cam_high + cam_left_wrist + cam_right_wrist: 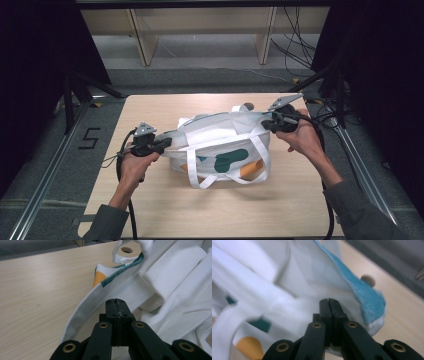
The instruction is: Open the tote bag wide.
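Tote bag [222, 147], white cloth with green and orange shapes, lying on the desk [150, 210] between the two pairs of jaws, long axis running from one gripper to the other, straps trailing toward the person. Left gripper [165, 144]: held low at the bag's left end, forearm entering from below, jaws pressed together on the rim hem. Right gripper [270, 124]: at the bag's far right corner, hand [302, 137] angled inward, jaws together on the cloth beside a blue-edged hem. Right gripper view blurred; cloth between those jaws hard to make out. Bag's contents hidden.
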`<act>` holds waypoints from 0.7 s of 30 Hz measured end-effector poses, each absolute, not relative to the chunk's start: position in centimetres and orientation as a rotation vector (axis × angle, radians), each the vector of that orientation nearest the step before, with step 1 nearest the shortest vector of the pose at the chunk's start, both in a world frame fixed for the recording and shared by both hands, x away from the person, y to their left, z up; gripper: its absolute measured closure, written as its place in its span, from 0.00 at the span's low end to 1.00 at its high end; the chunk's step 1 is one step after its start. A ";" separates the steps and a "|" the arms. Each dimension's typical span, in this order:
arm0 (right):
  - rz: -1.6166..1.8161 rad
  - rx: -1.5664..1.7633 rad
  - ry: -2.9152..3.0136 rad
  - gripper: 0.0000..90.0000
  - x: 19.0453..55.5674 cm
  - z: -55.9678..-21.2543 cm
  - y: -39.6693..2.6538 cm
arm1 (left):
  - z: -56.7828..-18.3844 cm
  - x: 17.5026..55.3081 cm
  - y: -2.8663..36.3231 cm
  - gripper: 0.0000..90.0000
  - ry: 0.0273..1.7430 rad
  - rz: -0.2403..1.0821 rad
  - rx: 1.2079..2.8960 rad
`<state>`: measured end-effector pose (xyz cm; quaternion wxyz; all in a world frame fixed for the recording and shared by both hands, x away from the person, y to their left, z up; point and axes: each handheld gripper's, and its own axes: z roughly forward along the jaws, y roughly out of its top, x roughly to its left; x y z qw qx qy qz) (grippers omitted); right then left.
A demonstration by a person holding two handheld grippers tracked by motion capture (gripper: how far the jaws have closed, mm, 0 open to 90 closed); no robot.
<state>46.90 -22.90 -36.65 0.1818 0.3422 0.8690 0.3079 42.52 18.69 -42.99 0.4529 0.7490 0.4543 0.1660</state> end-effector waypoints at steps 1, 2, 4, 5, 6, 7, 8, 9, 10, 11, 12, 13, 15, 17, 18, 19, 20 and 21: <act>0.863 1.010 2.474 1.00 47.2 -37.7 -23.0 | -43.3 42.8 18.8 0.99 1.117 0.405 1.887; 0.865 1.023 2.464 1.00 47.5 -38.8 -23.0 | -43.8 43.2 18.7 0.99 1.125 0.410 1.887; 0.835 1.024 2.471 1.00 47.9 -40.6 -22.8 | -45.0 43.9 18.5 0.99 1.144 0.422 1.936; 0.835 1.024 2.471 1.00 47.9 -40.6 -22.8 | -45.0 43.9 18.5 0.99 1.144 0.422 1.936; 0.813 1.046 2.493 1.00 48.2 -42.0 -22.9 | -46.6 44.8 18.9 0.99 1.173 0.393 1.978; 0.822 1.075 2.498 1.00 48.4 -42.9 -22.9 | -47.6 45.1 19.1 0.99 1.213 0.368 1.905; 0.822 1.075 2.498 1.00 48.4 -42.9 -22.9 | -47.6 45.1 19.1 0.99 1.213 0.368 1.905; 0.841 1.077 2.482 1.00 48.6 -44.1 -22.9 | -48.1 45.2 19.4 0.99 1.232 0.337 1.852; 0.807 1.093 2.520 1.00 48.2 -44.3 -22.7 | -48.1 45.1 19.3 0.99 1.229 0.354 1.848; 0.793 1.090 2.526 1.00 48.1 -44.1 -22.6 | -47.5 44.8 19.3 0.99 1.184 0.395 1.970; 0.780 1.093 2.530 1.00 48.1 -43.8 -22.6 | -47.2 44.8 19.4 0.99 1.186 0.389 1.980; 0.771 1.100 2.527 1.00 48.1 -43.4 -22.6 | -46.7 44.7 19.6 0.99 1.193 0.368 1.949; 0.792 1.068 2.485 1.00 48.2 -41.8 -22.7 | -45.6 44.5 19.5 0.99 1.191 0.345 1.864; 0.896 1.054 2.428 1.00 47.9 -39.7 -22.5 | -44.6 44.2 19.2 0.99 1.146 0.346 1.859; 0.911 1.035 2.433 1.00 47.8 -38.9 -22.3 | -43.8 43.9 18.6 0.99 1.116 0.349 1.869; 0.911 1.035 2.433 1.00 47.8 -38.9 -22.3 | -43.8 43.9 18.6 0.99 1.116 0.349 1.869; 1.031 0.939 2.416 1.00 48.0 -37.3 -21.0 | -43.0 43.8 17.3 0.99 1.059 0.307 1.882; 1.042 0.939 2.432 1.00 48.0 -36.9 -20.3 | -42.8 43.8 16.5 0.99 1.043 0.294 1.877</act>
